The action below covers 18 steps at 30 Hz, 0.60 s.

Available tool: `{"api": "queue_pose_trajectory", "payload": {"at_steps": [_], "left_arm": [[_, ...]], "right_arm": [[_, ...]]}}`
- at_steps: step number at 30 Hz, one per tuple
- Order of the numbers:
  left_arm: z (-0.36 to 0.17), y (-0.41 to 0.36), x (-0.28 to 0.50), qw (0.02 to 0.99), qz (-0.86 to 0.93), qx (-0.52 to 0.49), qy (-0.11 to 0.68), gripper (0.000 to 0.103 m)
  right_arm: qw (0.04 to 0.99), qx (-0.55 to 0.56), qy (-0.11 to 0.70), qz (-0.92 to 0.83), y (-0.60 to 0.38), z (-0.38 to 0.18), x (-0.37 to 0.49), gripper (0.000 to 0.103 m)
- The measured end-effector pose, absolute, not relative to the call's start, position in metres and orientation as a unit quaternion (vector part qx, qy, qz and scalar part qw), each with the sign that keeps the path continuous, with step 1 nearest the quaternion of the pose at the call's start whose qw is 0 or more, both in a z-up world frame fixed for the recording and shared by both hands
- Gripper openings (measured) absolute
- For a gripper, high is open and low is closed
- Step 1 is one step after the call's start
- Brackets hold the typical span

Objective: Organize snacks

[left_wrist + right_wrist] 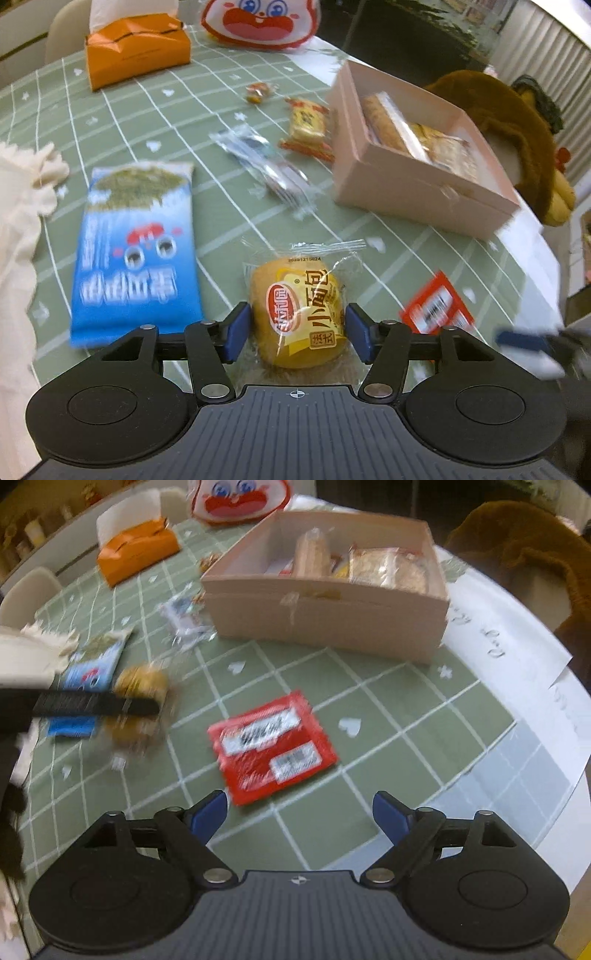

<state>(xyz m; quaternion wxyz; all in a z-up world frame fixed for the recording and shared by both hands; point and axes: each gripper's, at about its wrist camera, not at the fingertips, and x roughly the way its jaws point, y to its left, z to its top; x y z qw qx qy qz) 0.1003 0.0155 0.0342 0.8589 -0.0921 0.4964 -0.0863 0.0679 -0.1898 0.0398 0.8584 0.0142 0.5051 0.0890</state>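
My left gripper is shut on a small yellow wrapped bread bun, held just above the green checked tablecloth; the bun and the left gripper also show blurred at the left of the right wrist view. My right gripper is open and empty, hovering just short of a red snack packet, which also shows in the left wrist view. A pink open box holds several wrapped snacks; it stands at the back in the right wrist view.
On the cloth lie a blue seaweed snack bag, a clear wrapped packet, a small yellow-red packet and a candy. An orange tissue box, a cartoon-face bag and a brown plush toy stand beyond. White paper lies at the right.
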Motion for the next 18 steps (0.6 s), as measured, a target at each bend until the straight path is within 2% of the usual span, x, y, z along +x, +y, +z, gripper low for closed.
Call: {"api": "queue_pose_trajectory", "payload": {"at_steps": [4, 6, 8, 11, 12, 14, 18], "left_arm": [[0.034, 0.017, 0.073, 0.856, -0.103, -0.103, 0.495, 0.062], [0.034, 0.021, 0.065, 0.853, -0.106, -0.115, 0.498, 0.062], [0.033, 0.024, 0.059, 0.849, -0.111, -0.126, 0.501, 0.062], [0.033, 0.023, 0.055, 0.847, -0.117, -0.125, 0.503, 0.062], [0.033, 0.022, 0.055, 0.846, -0.119, -0.124, 0.504, 0.062], [0.034, 0.019, 0.054, 0.845, -0.122, -0.122, 0.506, 0.062], [0.034, 0.015, 0.053, 0.845, -0.121, -0.11, 0.508, 0.062]], "right_arm": [[0.861, -0.01, 0.497, 0.103, -0.175, 0.035, 0.083, 0.087], [0.862, -0.039, 0.493, 0.111, -0.163, 0.033, 0.084, 0.082], [0.858, -0.062, 0.491, 0.135, -0.153, 0.035, 0.079, 0.071], [0.842, -0.081, 0.501, 0.184, -0.146, 0.038, 0.065, 0.071], [0.838, -0.091, 0.503, 0.191, -0.145, 0.037, 0.059, 0.073], [0.83, -0.116, 0.506, 0.203, -0.146, 0.035, 0.047, 0.085], [0.839, -0.161, 0.487, 0.182, -0.169, 0.033, 0.031, 0.099]]}}
